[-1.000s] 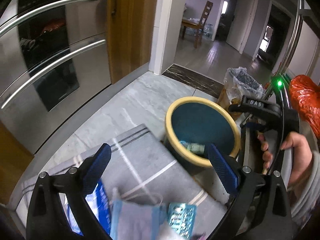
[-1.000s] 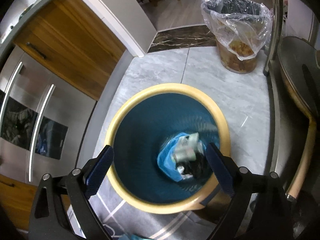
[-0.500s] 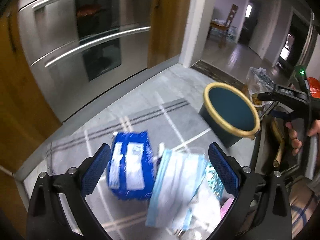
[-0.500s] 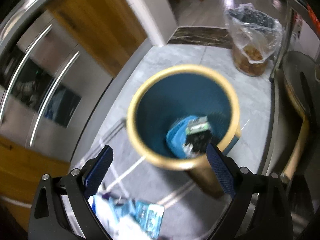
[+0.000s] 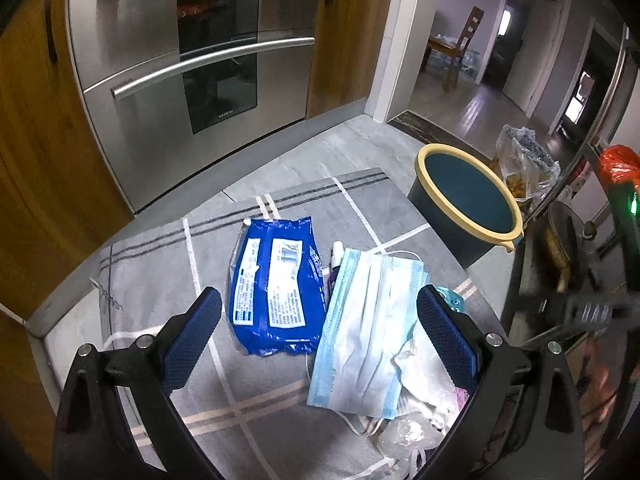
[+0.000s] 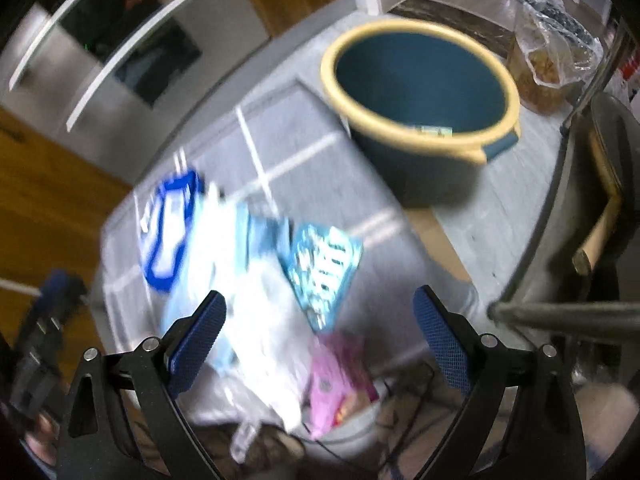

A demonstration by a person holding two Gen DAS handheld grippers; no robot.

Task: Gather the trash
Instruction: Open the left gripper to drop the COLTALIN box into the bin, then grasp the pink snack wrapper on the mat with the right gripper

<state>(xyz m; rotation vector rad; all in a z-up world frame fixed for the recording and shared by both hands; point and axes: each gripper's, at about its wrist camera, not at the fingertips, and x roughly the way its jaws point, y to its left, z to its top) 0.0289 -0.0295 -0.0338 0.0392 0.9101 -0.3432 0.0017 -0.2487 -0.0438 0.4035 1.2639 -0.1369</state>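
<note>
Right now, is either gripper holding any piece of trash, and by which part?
Nothing is held. The left gripper and right gripper are both open and empty above the pale blue pleated face mask.

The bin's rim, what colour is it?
Pale yellow rim on a dark teal bin; clearest in the left wrist view.

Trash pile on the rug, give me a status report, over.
Left gripper open, empty, over the blue packet and face mask. Right gripper open, empty, view blurred. Bin stands beyond the rug, path clear.
</note>
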